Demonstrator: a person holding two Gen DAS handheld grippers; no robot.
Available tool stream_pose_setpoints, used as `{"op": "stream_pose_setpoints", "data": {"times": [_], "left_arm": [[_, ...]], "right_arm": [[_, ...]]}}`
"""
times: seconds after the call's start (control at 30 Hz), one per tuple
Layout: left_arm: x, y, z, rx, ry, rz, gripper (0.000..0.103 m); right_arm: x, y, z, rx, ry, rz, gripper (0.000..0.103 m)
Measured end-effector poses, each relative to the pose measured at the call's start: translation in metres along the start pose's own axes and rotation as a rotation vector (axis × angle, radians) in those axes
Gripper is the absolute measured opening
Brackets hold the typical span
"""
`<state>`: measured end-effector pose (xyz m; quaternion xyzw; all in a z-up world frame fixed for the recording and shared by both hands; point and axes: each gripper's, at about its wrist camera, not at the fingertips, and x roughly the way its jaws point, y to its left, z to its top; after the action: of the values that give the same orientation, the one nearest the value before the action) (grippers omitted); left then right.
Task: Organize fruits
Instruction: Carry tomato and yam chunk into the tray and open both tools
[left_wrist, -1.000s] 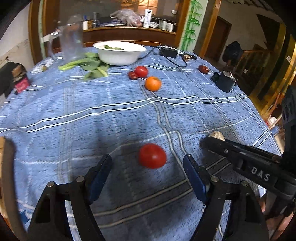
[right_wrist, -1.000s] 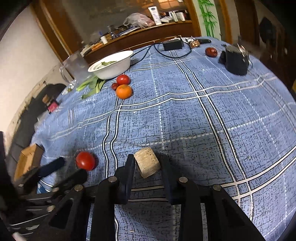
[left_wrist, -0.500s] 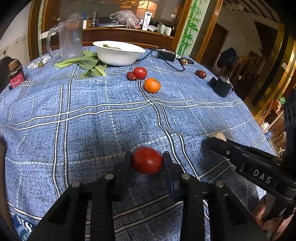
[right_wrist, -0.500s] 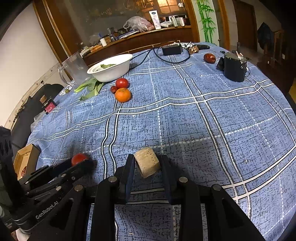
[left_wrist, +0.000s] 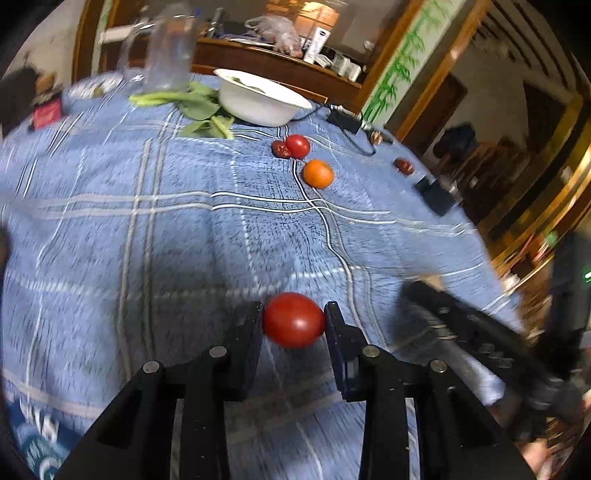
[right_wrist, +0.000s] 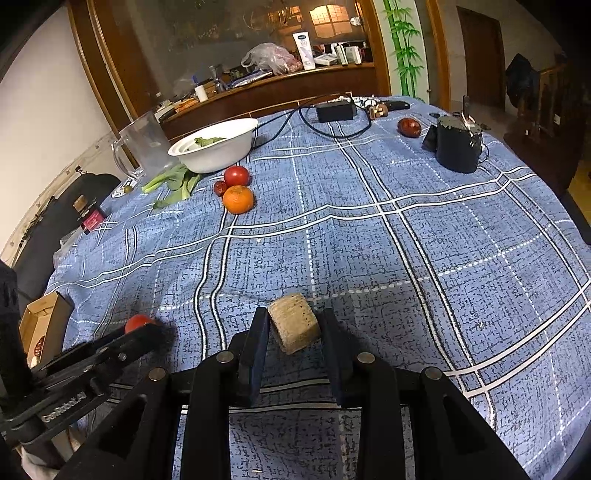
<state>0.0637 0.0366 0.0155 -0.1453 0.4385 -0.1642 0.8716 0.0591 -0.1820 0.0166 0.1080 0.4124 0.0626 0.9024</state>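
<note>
Near the table's front edge, two items are gripped, neither yet placed.
A red tomato (left_wrist: 293, 319) is clamped in the left gripper (left_wrist: 293, 322), a tan cut chunk (right_wrist: 294, 322) in the right gripper (right_wrist: 293, 326); a tomato (right_wrist: 236, 175), orange (right_wrist: 238, 199) and small dark fruit (right_wrist: 220, 187) are already grouped far left beside the white bowl (right_wrist: 221, 155), while one dark red fruit (right_wrist: 409, 127) is left far right.

Blue plaid tablecloth (right_wrist: 369, 240) under orange (right_wrist: 238, 199), bowl (right_wrist: 218, 147)

The left gripper (left_wrist: 293, 321) is clamped on a tomato (left_wrist: 293, 319), held low above the cloth. The right gripper (right_wrist: 293, 325) is closed on a tan block (right_wrist: 294, 322), level, beside the left one.
</note>
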Motion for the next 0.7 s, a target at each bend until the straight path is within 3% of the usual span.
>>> {"op": "stream_pose_setpoints", "data": {"times": [0.1,0.23,0.33,0.47,0.7], "left_arm": [[-0.041,0.016,-0.005,-0.056,-0.038,-0.056,0.032],[-0.099,0.057,-0.014,-0.113,-0.091,-0.029,0.032],[-0.137,0.101,-0.019,-0.171,-0.123,0.064,0.032],[-0.179,0.156,-0.025,-0.204,-0.154,0.246,0.032],[-0.2,0.217,-0.029,-0.25,-0.114,0.421,0.032]], "right_arm": [[-0.01,0.015,-0.004,-0.03,-0.001,0.011,0.03],[-0.022,0.055,-0.009,-0.099,0.002,0.054,0.03],[-0.029,0.095,-0.01,-0.154,0.009,0.116,0.03],[-0.031,0.161,-0.014,-0.235,0.042,0.222,0.031],[-0.013,0.277,-0.04,-0.381,0.157,0.388,0.031]]}}
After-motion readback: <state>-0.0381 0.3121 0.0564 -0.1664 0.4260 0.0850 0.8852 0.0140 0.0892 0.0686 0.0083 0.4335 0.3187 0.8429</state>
